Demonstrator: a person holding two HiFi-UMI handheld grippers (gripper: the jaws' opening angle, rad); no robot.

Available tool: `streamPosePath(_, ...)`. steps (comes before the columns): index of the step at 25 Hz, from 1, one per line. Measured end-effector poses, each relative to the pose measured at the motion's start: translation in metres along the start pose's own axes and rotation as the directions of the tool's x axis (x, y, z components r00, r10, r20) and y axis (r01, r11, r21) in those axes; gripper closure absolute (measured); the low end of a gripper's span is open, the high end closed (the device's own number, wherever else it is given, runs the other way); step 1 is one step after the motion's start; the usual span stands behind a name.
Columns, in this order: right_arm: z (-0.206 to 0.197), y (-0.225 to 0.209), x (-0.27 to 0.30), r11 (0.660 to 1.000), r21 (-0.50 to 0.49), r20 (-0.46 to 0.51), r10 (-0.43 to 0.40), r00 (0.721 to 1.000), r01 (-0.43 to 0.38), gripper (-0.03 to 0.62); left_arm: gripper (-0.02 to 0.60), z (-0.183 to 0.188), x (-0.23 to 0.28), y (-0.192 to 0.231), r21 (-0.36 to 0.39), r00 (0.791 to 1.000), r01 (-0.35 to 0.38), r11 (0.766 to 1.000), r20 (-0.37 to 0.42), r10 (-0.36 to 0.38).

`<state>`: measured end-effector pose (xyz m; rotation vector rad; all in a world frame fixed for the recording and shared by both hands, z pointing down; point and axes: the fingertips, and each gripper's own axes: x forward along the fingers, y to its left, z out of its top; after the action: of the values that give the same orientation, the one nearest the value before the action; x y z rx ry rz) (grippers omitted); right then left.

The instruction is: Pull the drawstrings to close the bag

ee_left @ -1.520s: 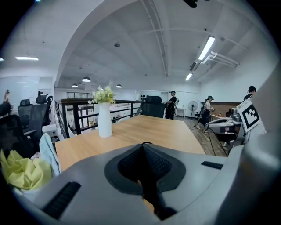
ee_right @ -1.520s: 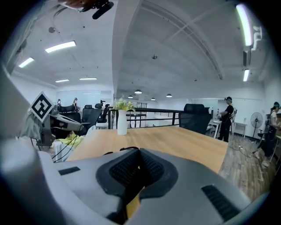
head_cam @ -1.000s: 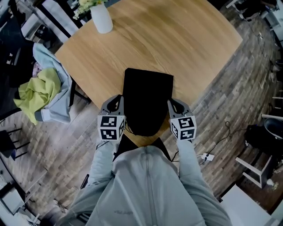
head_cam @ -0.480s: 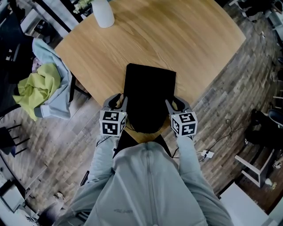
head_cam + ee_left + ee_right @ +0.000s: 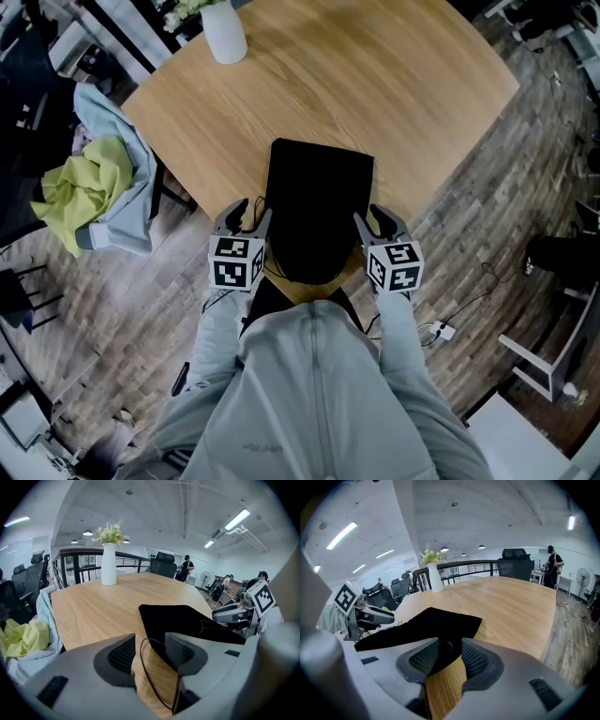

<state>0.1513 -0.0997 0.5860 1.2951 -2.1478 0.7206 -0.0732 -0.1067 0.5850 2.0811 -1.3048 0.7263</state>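
A flat black drawstring bag (image 5: pixel 319 202) lies at the near edge of the wooden table (image 5: pixel 375 84), its mouth toward me. My left gripper (image 5: pixel 251 212) sits at the bag's near left corner. Its jaws have just been opening, and a thin dark drawstring loop (image 5: pixel 145 667) hangs loose between the pads of the left gripper (image 5: pixel 150 641). My right gripper (image 5: pixel 373 216) sits at the near right corner. In its own view the right gripper (image 5: pixel 450 645) has also just been opening, with the bag (image 5: pixel 426 620) edge and a small cord loop (image 5: pixel 446 647) between the parted pads.
A white vase (image 5: pixel 225 33) with flowers stands at the table's far left corner. Yellow and pale blue clothes (image 5: pixel 89 187) are heaped on a chair left of the table. A cable and plug (image 5: pixel 441 330) lie on the wood floor at the right. People (image 5: pixel 187 566) stand far behind.
Both grippers' jaws have parted from shut and let go of the drawstrings. Both hands have stayed at the bag's near corners.
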Motion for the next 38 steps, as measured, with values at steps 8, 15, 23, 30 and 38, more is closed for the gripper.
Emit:
streamPosePath(8, 0.017, 0.009, -0.012, 1.000, -0.006, 0.055, 0.001, 0.998, -0.001, 0.457, 0.380, 0.018, -0.018, 0.000, 0.004, 0.998, -0.008, 1.000, 0.068, 0.007)
streamPosePath(15, 0.043, 0.011, -0.035, 0.999, -0.028, 0.132, -0.013, 0.991, 0.017, 0.457, 0.380, 0.040, -0.038, -0.008, 0.025, 0.990, -0.010, 1.000, 0.138, 0.007)
streamPosePath(23, 0.090, 0.019, -0.072, 0.997, -0.071, 0.289, 0.002, 0.957, 0.019, 0.457, 0.380, 0.079, -0.064, -0.023, 0.069, 0.967, 0.007, 0.998, 0.254, -0.024)
streamPosePath(30, 0.139, 0.031, -0.115, 0.995, -0.103, 0.450, 0.036, 0.893, 0.012, 0.470, 0.382, 0.115, -0.091, -0.049, 0.124, 0.928, 0.039, 0.992, 0.364, -0.082)
streamPosePath(38, 0.168, 0.036, -0.162, 0.990, -0.141, 0.573, 0.062, 0.817, 0.023, 0.518, 0.421, 0.151, -0.130, -0.075, 0.139, 0.857, 0.107, 0.985, 0.489, -0.162)
